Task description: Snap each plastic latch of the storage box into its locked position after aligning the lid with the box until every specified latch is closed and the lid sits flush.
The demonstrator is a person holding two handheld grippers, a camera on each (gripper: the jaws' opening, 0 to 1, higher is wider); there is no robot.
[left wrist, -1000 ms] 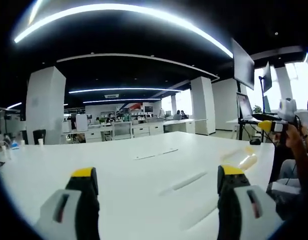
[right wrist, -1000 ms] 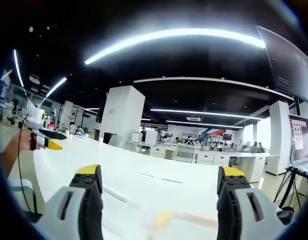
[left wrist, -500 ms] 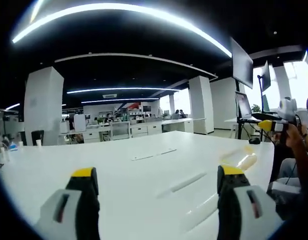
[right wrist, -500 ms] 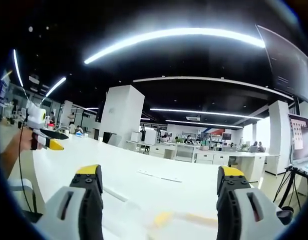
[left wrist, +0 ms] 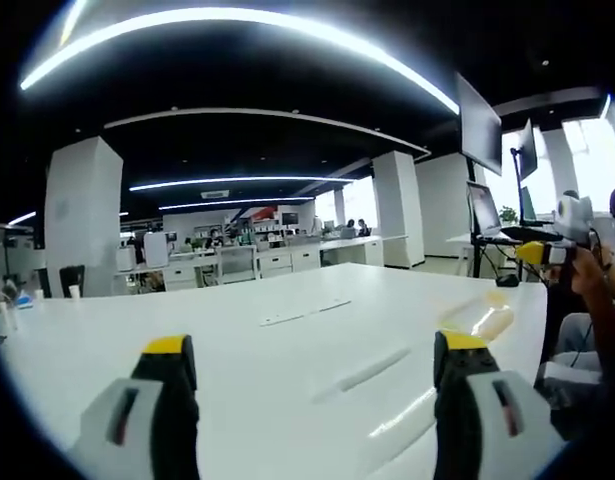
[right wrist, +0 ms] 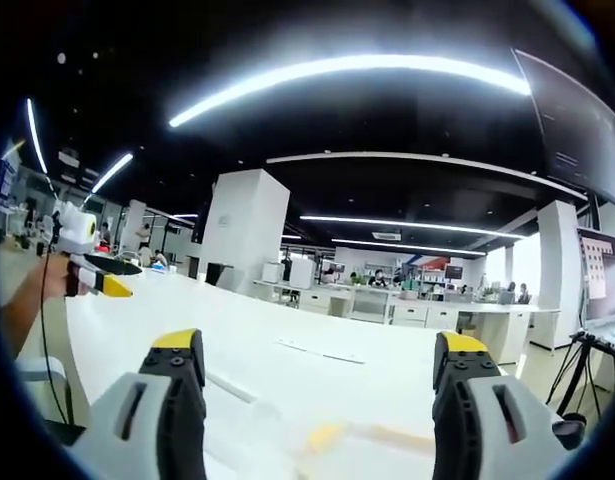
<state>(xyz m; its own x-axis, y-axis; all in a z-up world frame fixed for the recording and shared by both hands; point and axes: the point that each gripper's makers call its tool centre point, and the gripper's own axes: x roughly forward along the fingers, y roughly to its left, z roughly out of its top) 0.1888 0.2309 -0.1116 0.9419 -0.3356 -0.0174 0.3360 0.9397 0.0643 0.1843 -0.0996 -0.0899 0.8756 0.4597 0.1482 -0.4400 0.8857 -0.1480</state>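
Office space with white pillars (left wrist: 82, 215) and ceiling light strips (right wrist: 347, 75) was seen behind a white table (left wrist: 287, 340); a clear storage box (right wrist: 257, 435) was faintly made out low between the right gripper (right wrist: 317, 385)'s jaws; both it and the left gripper (left wrist: 317, 385) were held wide open, gripping nothing.
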